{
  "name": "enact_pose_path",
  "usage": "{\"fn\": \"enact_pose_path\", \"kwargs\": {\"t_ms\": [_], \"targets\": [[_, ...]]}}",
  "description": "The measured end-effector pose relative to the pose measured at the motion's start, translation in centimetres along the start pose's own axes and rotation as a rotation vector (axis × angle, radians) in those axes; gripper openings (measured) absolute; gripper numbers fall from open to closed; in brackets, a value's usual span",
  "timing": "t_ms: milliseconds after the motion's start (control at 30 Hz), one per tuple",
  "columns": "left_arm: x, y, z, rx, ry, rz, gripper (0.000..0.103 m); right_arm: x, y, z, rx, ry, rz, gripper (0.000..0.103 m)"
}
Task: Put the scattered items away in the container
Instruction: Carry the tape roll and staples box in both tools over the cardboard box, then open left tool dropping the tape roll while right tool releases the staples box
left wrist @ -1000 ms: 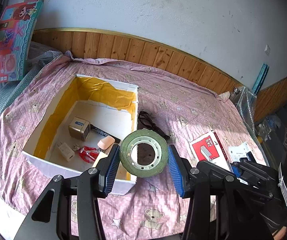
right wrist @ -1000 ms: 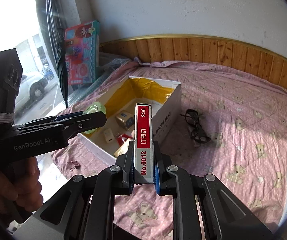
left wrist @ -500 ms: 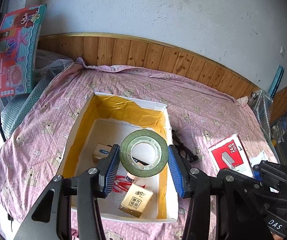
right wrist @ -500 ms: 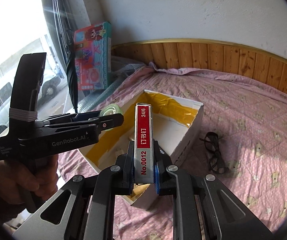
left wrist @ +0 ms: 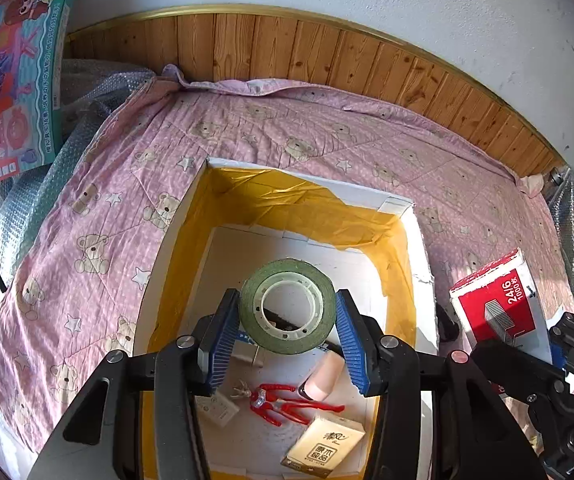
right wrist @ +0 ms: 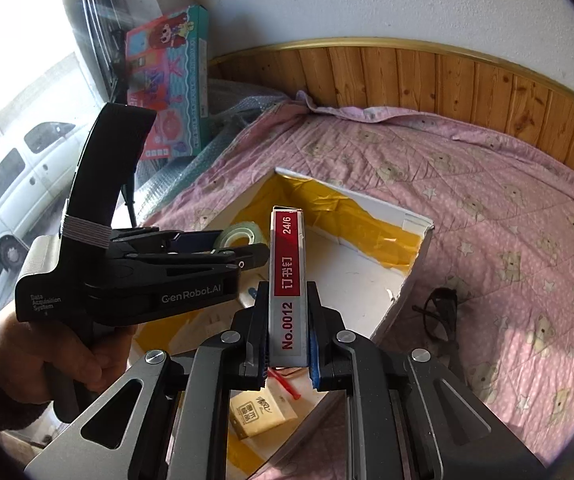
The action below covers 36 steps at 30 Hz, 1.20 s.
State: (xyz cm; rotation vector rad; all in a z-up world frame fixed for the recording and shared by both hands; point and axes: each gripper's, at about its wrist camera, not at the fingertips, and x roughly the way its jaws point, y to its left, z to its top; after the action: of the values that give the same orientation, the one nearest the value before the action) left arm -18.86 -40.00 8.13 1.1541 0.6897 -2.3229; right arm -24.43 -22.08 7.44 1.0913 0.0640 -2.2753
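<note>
Two tools are in play, each gripping one thing. The left tool has its two blue pads clamped on the sides of a single roll of green tape, held in the air over the open container, a white cardboard box lined with yellow tape along its inner walls. In the right wrist view the same tool shows from the side, held by one hand in a dark red sleeve.

The right tool is closed on one red-and-grey staple box, gripped by its lower end and standing upright between the fingers, above the container's near right corner.

The container sits on a bed covered with a pink quilt printed with bears and stars, towards the quilt's near edge. Inside it, on the white floor, five loose things can be counted: one red-and-silver toy figure, one beige tissue packet, one pink cylinder, one small white plug-like block, and one dark bar partly hidden behind the tape roll.

One pair of black glasses lies on the quilt just beside the container's right wall. One colourful toy carton leans upright against the wall past the bed's far left corner.
</note>
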Motion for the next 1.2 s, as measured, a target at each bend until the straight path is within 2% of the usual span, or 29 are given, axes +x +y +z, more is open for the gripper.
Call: {"fn": "enact_pose_path", "kwargs": {"t_ms": [300, 700, 867, 1000, 1200], "targets": [[6.9, 1.2, 1.7, -0.030, 0.121, 0.052, 0.049, 5.6, -2.6, 2.3, -0.052, 0.112, -0.059, 0.016], [11.0, 0.9, 3.9, -0.007, 0.147, 0.091, 0.049, 10.0, -4.5, 3.5, -0.083, 0.198, -0.088, 0.016], [12.0, 1.2, 4.4, -0.014, 0.147, 0.101, 0.049, 10.6, -4.8, 3.5, -0.073, 0.202, -0.094, 0.017], [12.7, 1.8, 4.5, -0.045, 0.147, 0.091, 0.049, 10.1, -5.1, 3.5, -0.038, 0.174, -0.090, 0.024], [12.3, 2.1, 4.4, -0.040, 0.138, 0.085, 0.053, 8.7, -5.2, 3.5, 0.006, 0.128, -0.076, 0.025]]}}
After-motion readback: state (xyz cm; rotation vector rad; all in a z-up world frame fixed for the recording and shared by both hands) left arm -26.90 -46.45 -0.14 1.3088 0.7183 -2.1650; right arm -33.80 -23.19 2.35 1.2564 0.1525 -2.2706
